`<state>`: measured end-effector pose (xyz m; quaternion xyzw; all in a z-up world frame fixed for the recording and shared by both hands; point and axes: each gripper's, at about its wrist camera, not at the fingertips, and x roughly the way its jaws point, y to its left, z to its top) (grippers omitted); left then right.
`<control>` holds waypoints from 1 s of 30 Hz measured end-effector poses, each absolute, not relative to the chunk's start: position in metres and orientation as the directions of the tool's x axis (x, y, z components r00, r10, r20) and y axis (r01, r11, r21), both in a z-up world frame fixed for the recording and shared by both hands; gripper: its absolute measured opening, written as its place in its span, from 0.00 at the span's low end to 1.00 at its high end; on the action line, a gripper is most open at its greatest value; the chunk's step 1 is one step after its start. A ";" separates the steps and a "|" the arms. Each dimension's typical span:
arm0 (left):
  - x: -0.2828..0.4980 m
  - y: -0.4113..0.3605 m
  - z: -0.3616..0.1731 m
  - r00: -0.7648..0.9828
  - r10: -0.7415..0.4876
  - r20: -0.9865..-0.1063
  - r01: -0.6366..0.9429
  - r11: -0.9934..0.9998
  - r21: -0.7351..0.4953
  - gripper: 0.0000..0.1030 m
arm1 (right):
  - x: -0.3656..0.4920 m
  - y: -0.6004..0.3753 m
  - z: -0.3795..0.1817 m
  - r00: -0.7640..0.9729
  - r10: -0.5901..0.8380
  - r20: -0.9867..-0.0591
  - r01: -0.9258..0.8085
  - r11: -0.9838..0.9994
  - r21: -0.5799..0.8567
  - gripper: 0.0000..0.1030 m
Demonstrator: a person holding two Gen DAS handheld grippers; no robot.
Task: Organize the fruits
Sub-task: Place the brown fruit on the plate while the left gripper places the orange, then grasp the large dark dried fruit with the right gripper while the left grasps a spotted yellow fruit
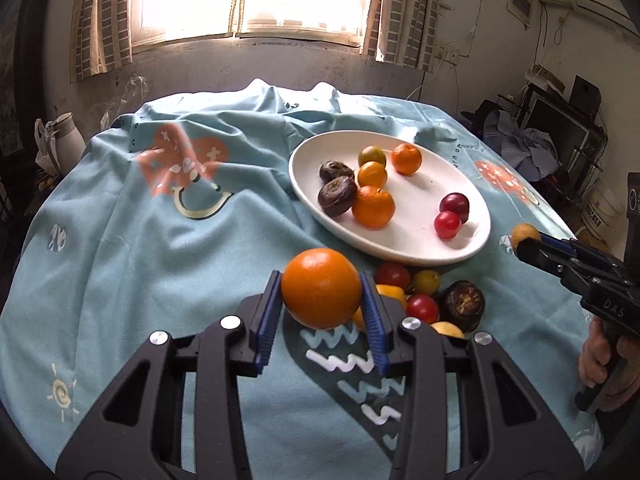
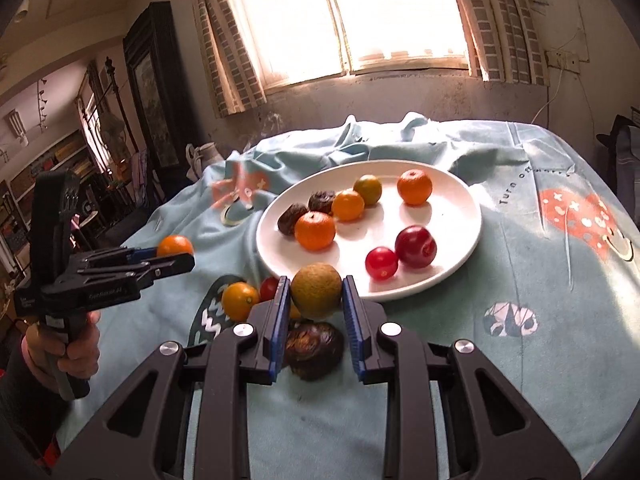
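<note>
Left wrist view: left gripper (image 1: 322, 312), fingers clamped on smooth round orange (image 1: 321, 288), clear of the cloth; carry level to glossy white oval plate (image 1: 400, 248), release low

Right wrist view: right gripper (image 2: 316, 304), fingers gripping dull tan-green fruit (image 2: 316, 296) just short of the plate's rim; loose fruit pile (image 2: 240, 300) on soft blue cloth (image 2: 520, 280)

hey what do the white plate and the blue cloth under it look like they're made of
White plate: likely glazed ceramic; smooth, slightly glossy, with a thick rounded rim, though melamine can't be ruled out. Blue cloth: soft woven or brushed fabric; matte, creased into folds, with printed cartoon patterns.
</note>
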<state>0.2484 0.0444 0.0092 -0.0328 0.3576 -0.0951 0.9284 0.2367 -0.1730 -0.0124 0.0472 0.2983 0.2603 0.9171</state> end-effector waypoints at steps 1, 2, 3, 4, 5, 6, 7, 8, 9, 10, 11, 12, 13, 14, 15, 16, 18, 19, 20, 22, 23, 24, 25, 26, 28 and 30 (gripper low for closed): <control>0.256 0.037 0.012 0.732 -0.206 -0.649 0.165 0.978 -0.124 0.38 | 0.246 -0.173 -0.012 0.701 0.489 -0.519 -0.432 0.870 0.238 0.27; 0.264 0.028 0.014 0.734 -0.209 -0.646 0.175 0.978 -0.117 0.38 | 0.256 -0.172 -0.012 0.709 0.475 -0.522 -0.417 0.879 0.233 0.27; 0.273 0.021 0.014 0.731 -0.219 -0.646 0.189 0.975 -0.116 0.38 | 0.265 -0.172 -0.014 0.719 0.459 -0.522 -0.399 0.887 0.230 0.27; 0.283 0.014 0.014 0.726 -0.231 -0.648 0.200 0.972 -0.122 0.38 | 0.274 -0.172 -0.017 0.725 0.447 -0.524 -0.385 0.894 0.230 0.27; 0.293 0.008 0.013 0.718 -0.239 -0.654 0.208 0.970 -0.127 0.38 | 0.283 -0.172 -0.020 0.723 0.440 -0.532 -0.374 0.897 0.234 0.27; 0.302 0.001 0.011 0.713 -0.241 -0.658 0.209 0.969 -0.128 0.38 | 0.289 -0.174 -0.022 0.722 0.437 -0.537 -0.365 0.899 0.241 0.27; 0.311 -0.004 0.009 0.709 -0.239 -0.663 0.209 0.970 -0.126 0.38 | 0.295 -0.175 -0.023 0.720 0.437 -0.539 -0.359 0.899 0.249 0.27; 0.318 -0.008 0.007 0.704 -0.237 -0.669 0.209 0.970 -0.124 0.38 | 0.300 -0.176 -0.025 0.718 0.437 -0.542 -0.355 0.899 0.255 0.27; 0.325 -0.012 0.005 0.698 -0.236 -0.676 0.211 0.970 -0.120 0.38 | 0.304 -0.176 -0.025 0.714 0.439 -0.545 -0.357 0.898 0.256 0.27; 0.332 -0.015 0.002 0.691 -0.237 -0.683 0.213 0.970 -0.121 0.38 | 0.308 -0.175 -0.026 0.714 0.437 -0.547 -0.356 0.899 0.254 0.28; 0.337 -0.017 0.001 0.685 -0.233 -0.690 0.208 0.971 -0.121 0.39 | 0.311 -0.175 -0.027 0.719 0.427 -0.549 -0.350 0.904 0.244 0.31; 0.341 -0.018 0.001 0.684 -0.219 -0.696 0.191 0.974 -0.119 0.41 | 0.312 -0.174 -0.028 0.723 0.408 -0.558 -0.339 0.913 0.228 0.44; 0.340 -0.017 0.001 0.688 -0.200 -0.698 0.169 0.979 -0.114 0.66 | 0.312 -0.175 -0.029 0.731 0.392 -0.559 -0.326 0.920 0.218 0.45; 0.334 -0.015 0.004 0.704 -0.183 -0.686 0.149 0.983 -0.109 0.91 | 0.309 -0.176 -0.029 0.734 0.388 -0.557 -0.323 0.921 0.216 0.45; 0.325 -0.011 0.008 0.735 -0.166 -0.657 0.133 0.986 -0.101 0.95 | 0.307 -0.178 -0.028 0.730 0.395 -0.558 -0.330 0.918 0.219 0.45; 0.315 -0.007 0.013 0.763 -0.145 -0.631 0.119 0.989 -0.084 0.96 | 0.303 -0.179 -0.026 0.727 0.404 -0.555 -0.338 0.914 0.223 0.45; 0.300 -0.002 0.018 0.783 -0.108 -0.612 0.106 0.994 -0.040 0.98 | 0.295 -0.180 -0.022 0.717 0.427 -0.551 -0.360 0.904 0.232 0.45; 0.292 0.002 0.019 0.785 -0.096 -0.612 0.101 0.995 -0.027 0.98 | 0.290 -0.179 -0.021 0.711 0.430 -0.556 -0.368 0.902 0.226 0.45; 0.285 0.006 0.017 0.783 -0.088 -0.616 0.098 0.995 -0.018 0.98 | 0.284 -0.177 -0.021 0.704 0.432 -0.564 -0.376 0.900 0.219 0.45; 0.273 0.011 0.011 0.776 -0.061 -0.628 0.090 0.996 0.014 0.98 | 0.275 -0.169 -0.023 0.675 0.441 -0.591 -0.405 0.892 0.202 0.50; 0.267 0.013 0.007 0.772 -0.044 -0.634 0.086 0.996 0.035 0.98 | 0.270 -0.163 -0.024 0.664 0.427 -0.614 -0.413 0.894 0.175 0.51; 0.263 0.015 0.003 0.766 -0.028 -0.642 0.084 0.995 0.056 0.98 | 0.264 -0.157 -0.026 0.658 0.405 -0.635 -0.421 0.897 0.137 0.52; 0.258 0.017 -0.002 0.760 -0.013 -0.649 0.081 0.994 0.076 0.98 | 0.258 -0.151 -0.028 0.654 0.387 -0.650 -0.434 0.896 0.096 0.52; 0.255 0.020 -0.006 0.754 0.003 -0.657 0.076 0.993 0.092 0.98 | 0.253 -0.146 -0.030 0.650 0.379 -0.659 -0.452 0.890 0.066 0.52; 0.249 0.026 -0.009 0.747 0.029 -0.664 0.058 0.992 0.108 0.98 | 0.244 -0.138 -0.034 0.639 0.369 -0.675 -0.483 0.875 0.021 0.52; 0.247 0.034 -0.007 0.749 0.032 -0.662 0.039 0.995 0.092 0.98 | 0.238 -0.134 -0.039 0.622 0.359 -0.696 -0.507 0.862 -0.009 0.52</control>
